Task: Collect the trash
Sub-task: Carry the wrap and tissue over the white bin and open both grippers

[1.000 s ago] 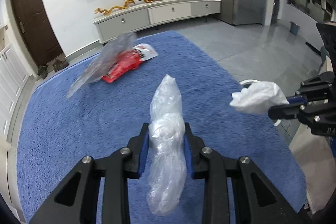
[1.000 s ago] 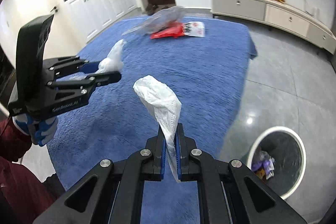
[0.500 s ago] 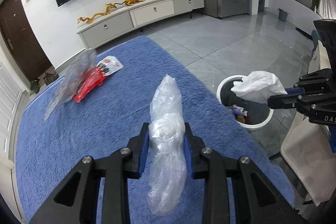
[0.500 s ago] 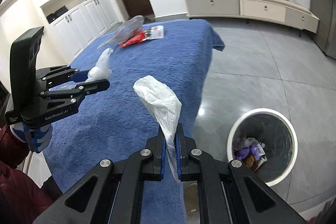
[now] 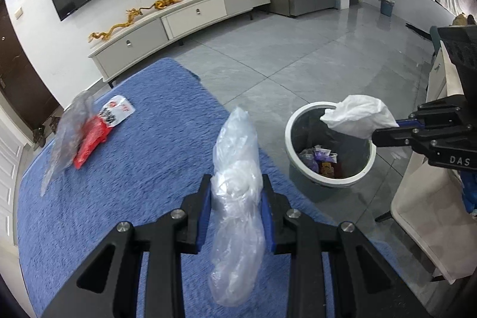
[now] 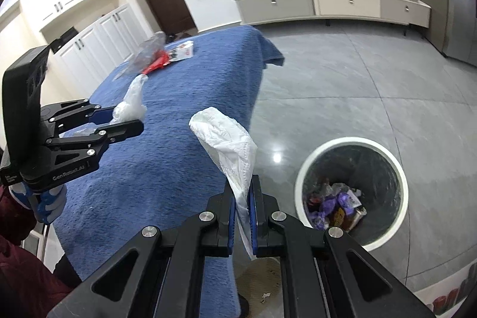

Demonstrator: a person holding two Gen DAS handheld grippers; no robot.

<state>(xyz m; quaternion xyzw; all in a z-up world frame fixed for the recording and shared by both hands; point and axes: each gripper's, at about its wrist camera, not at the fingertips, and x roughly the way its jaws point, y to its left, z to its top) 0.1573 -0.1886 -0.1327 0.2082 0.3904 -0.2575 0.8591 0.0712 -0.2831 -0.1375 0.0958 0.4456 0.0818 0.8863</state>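
Observation:
My left gripper (image 5: pixel 237 192) is shut on a crumpled clear plastic bag (image 5: pixel 237 169) and holds it above the blue cloth-covered table (image 5: pixel 134 169). My right gripper (image 6: pixel 242 198) is shut on a white crumpled tissue (image 6: pixel 226 139); in the left wrist view the tissue (image 5: pixel 357 115) hangs over the near rim of the white-rimmed trash bin (image 5: pixel 290 139). The bin (image 6: pixel 399 169) stands on the floor right of the table and holds several wrappers. A red and white wrapper (image 5: pixel 101 127) and a clear plastic bag (image 5: pixel 65 136) lie at the table's far end.
A low white TV cabinet (image 5: pixel 184 20) with gold dragon figures stands along the far wall under a wall-mounted TV. A beige chair or furniture edge (image 5: pixel 423 216) is close to the bin on the right. The grey tiled floor (image 6: pixel 342 79) lies beyond the table.
Both grippers have swung right towards the bin with their loads. The bin has come into fuller view and the tissue now hangs at its rim. Both grips are unchanged.

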